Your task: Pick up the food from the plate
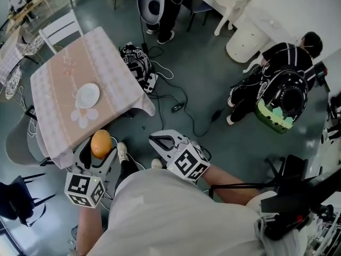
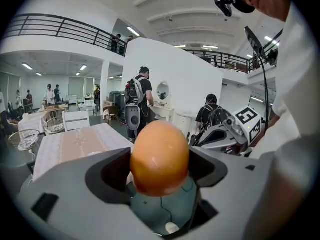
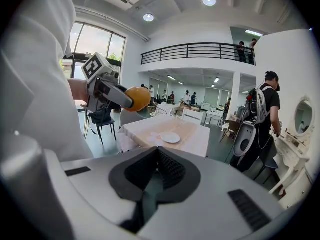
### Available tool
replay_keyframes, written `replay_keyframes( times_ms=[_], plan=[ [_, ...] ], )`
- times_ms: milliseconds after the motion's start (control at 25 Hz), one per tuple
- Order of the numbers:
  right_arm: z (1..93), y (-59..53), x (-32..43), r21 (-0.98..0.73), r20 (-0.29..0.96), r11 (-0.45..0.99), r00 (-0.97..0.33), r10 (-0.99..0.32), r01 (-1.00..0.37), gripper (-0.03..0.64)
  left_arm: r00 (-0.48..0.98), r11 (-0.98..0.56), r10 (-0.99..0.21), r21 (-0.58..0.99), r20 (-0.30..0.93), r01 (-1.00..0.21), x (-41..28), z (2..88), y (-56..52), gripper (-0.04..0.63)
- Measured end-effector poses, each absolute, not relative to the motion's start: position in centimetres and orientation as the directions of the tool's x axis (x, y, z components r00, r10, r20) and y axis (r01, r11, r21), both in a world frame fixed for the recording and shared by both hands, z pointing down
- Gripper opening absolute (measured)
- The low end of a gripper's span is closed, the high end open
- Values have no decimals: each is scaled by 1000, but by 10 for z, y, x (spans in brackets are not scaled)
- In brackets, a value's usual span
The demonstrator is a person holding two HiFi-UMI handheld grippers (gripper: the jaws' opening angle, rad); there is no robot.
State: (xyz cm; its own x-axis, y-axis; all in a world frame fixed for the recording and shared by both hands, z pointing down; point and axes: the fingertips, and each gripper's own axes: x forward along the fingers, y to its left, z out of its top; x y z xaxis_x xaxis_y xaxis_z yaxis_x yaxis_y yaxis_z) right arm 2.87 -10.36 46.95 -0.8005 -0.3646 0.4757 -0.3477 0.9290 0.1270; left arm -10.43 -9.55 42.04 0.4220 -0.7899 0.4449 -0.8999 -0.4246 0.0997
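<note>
The left gripper (image 1: 100, 152) is pinching the food (image 1: 101, 142), a smooth, orange, rounded item, between its jaws. In the left gripper view the two jaws are pressing on the food's (image 2: 160, 159) flanks at 3 and 9 o'clock, and its upper half is standing proud of them.

The right gripper (image 1: 162, 142) is hanging at 3 o'clock from the left gripper, apart from it. Its jaws are pressed together with nothing between them; in the right gripper view the dark pads (image 3: 170, 170) are meeting along one seam.

In the head view the food is sitting at 7 o'clock in the frame, by the near edge of the counter (image 1: 58, 79), which is wearing a pale pink cloth. The white plate (image 1: 88, 95) is resting on the counter at 12 o'clock from the food, well apart from it. In the right gripper view the food (image 3: 137, 98) is showing in the air at 10 o'clock from the plate (image 3: 170, 137), clear of it.

A white chair (image 1: 60, 29) is standing at the counter's far end, at 11 o'clock. Black cables (image 1: 184, 103) are trailing across the floor at 3 o'clock from the counter. A person in black (image 1: 285, 57) is crouching at 2 o'clock.
</note>
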Motion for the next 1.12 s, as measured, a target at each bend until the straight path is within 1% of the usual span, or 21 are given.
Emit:
replay_keyframes(
  times_ms=[360, 520, 880, 1120],
  plan=[
    [470, -106, 32, 136, 481, 931, -799, -361, -339, 12, 427, -432, -784, 98, 450, -896, -101, 424, -102, 359],
    [464, -103, 23, 137, 480, 933, -801, -357, -333, 12, 421, -423, -784, 103, 457, -900, -110, 421, -98, 359],
    [478, -98, 37, 117, 488, 923, -788, -374, -366, 12, 437, -443, -766, 104, 471, -890, -101, 437, -103, 359],
    [475, -103, 32, 127, 489, 915, -778, -394, -384, 12, 453, -456, -751, 120, 480, -882, -106, 442, -105, 358]
  ],
)
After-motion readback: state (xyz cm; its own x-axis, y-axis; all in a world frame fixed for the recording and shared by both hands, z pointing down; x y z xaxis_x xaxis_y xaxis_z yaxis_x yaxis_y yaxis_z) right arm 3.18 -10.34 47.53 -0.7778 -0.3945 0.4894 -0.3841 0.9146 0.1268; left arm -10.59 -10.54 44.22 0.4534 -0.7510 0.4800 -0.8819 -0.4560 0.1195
